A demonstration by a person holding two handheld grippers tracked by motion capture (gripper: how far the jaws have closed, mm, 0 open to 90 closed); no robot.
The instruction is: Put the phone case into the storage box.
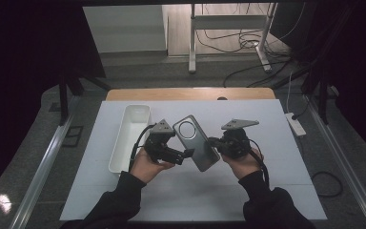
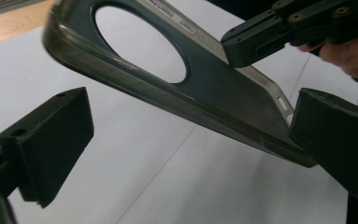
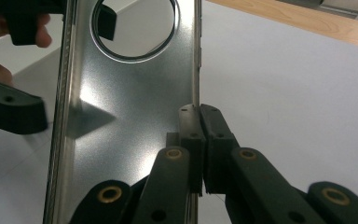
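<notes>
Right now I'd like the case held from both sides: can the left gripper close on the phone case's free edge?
Probably yes: the left gripper is open with the phone case edge between its jaws; the right gripper pinches the opposite edge.

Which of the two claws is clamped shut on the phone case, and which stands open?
The right claw is shut, pinching the phone case by its side edge. The left claw stands open, its jaws wide on either side of the case.

Glossy translucent grey plastic phone case (image 3: 121, 121); matt white table cover (image 1: 267, 143); black matt grippers.
</notes>
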